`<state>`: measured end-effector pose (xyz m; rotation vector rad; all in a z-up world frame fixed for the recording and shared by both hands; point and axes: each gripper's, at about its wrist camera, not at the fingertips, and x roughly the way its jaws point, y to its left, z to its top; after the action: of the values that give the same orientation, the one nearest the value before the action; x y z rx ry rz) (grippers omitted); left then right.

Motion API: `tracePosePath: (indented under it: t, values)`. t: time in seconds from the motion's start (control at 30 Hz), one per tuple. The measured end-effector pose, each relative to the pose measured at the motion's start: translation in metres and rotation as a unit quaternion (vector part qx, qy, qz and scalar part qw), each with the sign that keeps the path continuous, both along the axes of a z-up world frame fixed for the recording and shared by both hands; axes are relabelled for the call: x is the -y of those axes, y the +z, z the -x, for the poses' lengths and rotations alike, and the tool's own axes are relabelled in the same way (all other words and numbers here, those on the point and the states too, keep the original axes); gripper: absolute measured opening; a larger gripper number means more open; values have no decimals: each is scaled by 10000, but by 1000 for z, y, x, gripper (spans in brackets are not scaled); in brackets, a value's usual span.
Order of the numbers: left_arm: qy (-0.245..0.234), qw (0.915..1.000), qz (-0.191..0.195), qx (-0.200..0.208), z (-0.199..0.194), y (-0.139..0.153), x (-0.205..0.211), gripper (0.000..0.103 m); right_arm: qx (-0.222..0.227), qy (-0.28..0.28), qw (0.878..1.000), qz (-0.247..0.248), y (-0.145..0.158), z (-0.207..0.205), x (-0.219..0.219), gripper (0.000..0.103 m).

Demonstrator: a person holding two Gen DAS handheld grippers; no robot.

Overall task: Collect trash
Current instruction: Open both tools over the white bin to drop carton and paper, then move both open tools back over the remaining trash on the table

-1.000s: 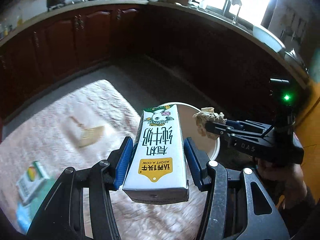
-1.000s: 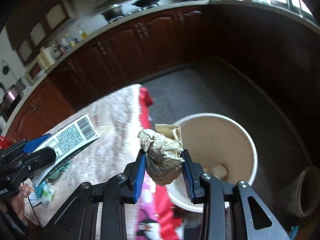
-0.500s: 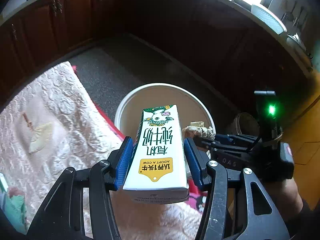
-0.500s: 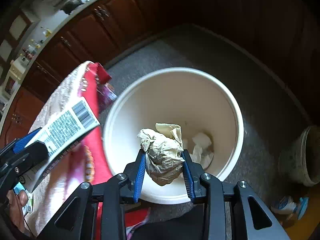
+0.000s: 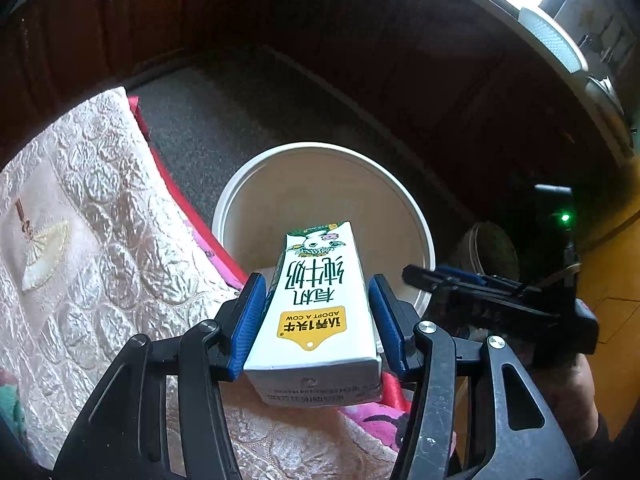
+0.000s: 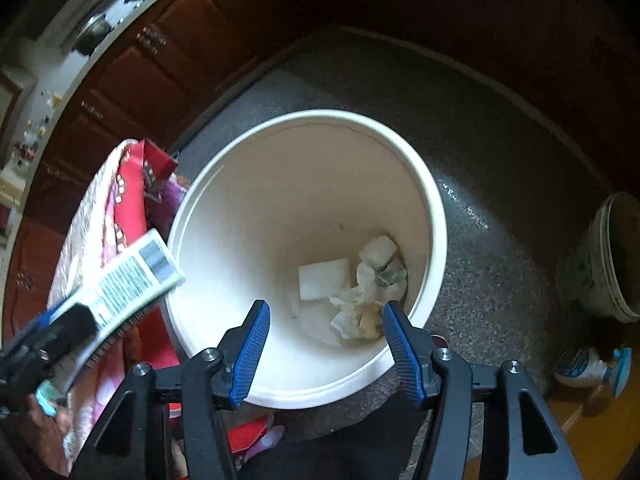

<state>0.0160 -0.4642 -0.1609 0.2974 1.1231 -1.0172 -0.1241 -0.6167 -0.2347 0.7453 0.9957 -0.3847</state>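
Bucket point(image 6: 224, 216) of white plastic, standing on the floor directly beyond both pairs of fingers, serves as the trash bin. The right gripper point(image 6: 326, 342) has just been opening and now stands released with nothing between its fingers; the crumpled paper point(image 6: 360, 304) lies at the bucket bottom, seen just past the right-hand finger, beside other white scraps. The left gripper point(image 5: 318, 320) is clenched on the milk carton point(image 5: 316, 304), whose far end reaches over the near rim while its base stays between the blue pads. Risk, as a judgement: released from here, the carton may strike the rim and tip back onto the quilted bed cover point(image 5: 100, 240) left of the fingers, since much of its length is not yet over the opening
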Motion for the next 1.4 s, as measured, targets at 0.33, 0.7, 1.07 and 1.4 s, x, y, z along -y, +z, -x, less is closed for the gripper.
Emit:
tracePosePath:
  t: [0.33,0.7,1.07,1.4]
  values:
    - [39,10000,-61,43,4,-1,-6,57,167,28,9997,160,19,1,-3,58]
    - [157,9991,-6,404,7,7,-35,57,229,152,9993,248,29,-1,-16,59]
    - [401,9950,100,910,13,30,-62,57,479,376,9965,572,60,-7,-44,59]
    - [924,9881,252,1202,7,56,-113,57,825,709,9869,1193,101,-15,-91,63]
